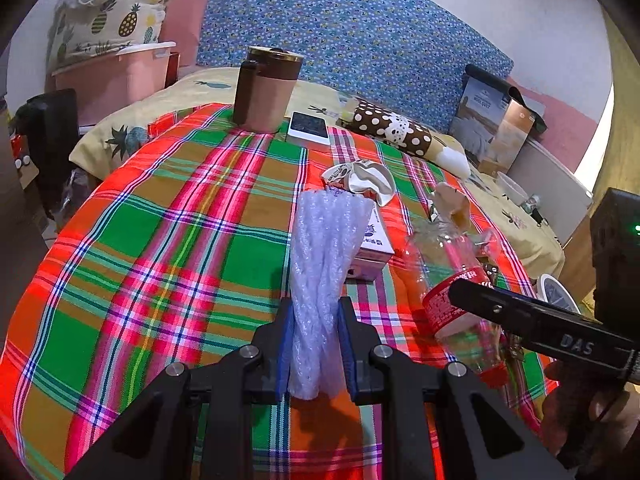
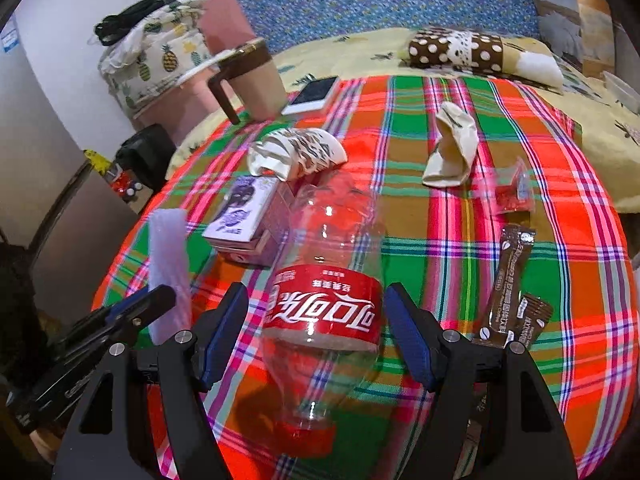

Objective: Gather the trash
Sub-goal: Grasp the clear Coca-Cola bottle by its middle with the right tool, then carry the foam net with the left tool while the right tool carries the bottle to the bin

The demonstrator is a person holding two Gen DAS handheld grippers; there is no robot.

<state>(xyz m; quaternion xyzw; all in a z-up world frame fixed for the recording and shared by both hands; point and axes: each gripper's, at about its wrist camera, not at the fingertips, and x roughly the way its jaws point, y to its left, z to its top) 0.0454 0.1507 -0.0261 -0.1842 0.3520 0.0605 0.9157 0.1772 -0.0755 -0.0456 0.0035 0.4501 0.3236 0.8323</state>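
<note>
My left gripper (image 1: 316,344) is shut on a strip of white bubble wrap (image 1: 324,264) and holds it over the plaid cloth (image 1: 168,248); the wrap also shows in the right wrist view (image 2: 170,264). My right gripper (image 2: 320,336) is open, its jaws on either side of an empty clear cola bottle with a red label (image 2: 326,308) lying on the cloth, not touching it. The bottle also shows in the left wrist view (image 1: 452,284). Other trash lies around: a crushed paper cup (image 2: 298,154), a crumpled beige paper (image 2: 452,146), a small red wrapper (image 2: 514,194), brown coffee sachets (image 2: 510,284).
A small purple-and-white box (image 2: 244,216) lies left of the bottle. A brown-and-beige mug (image 2: 252,80) and a phone (image 2: 314,94) stand at the back of the cloth. A polka-dot roll (image 2: 460,54) lies on the yellow bedsheet behind. A pink bin (image 1: 116,76) stands at the far left.
</note>
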